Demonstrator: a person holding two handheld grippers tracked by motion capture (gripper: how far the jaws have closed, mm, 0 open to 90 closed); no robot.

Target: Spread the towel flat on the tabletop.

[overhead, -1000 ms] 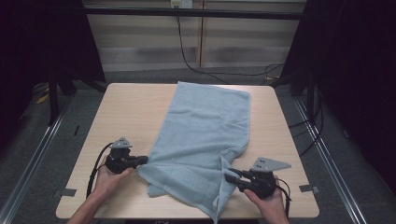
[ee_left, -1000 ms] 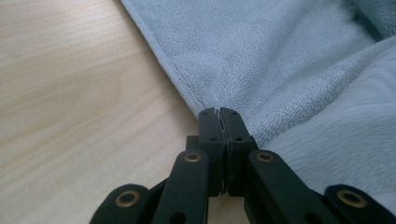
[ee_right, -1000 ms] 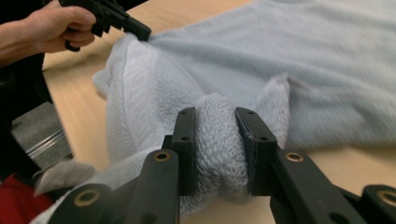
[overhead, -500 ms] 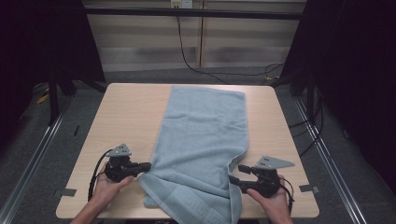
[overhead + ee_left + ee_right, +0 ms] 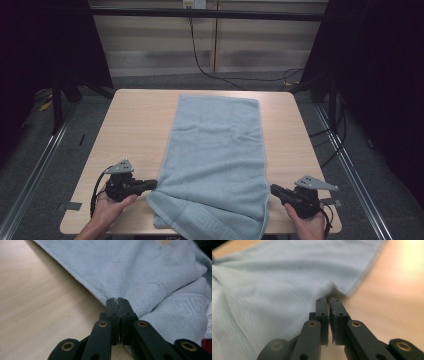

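Now one towel (image 5: 216,165) lies on one table (image 5: 135,125); two grippers, left (image 5: 152,185) at seven o'clock and right (image 5: 273,189) at five, each clench an edge, the right's jaws having just closed on it

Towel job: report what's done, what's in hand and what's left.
Done: the far part of the light blue towel lies flat on the table. In hand: the left gripper is shut on the towel's left edge, and the right gripper has just closed on the right edge. Left: the near end is bunched, with its patterned border folded over, and probably needs pulling straight.
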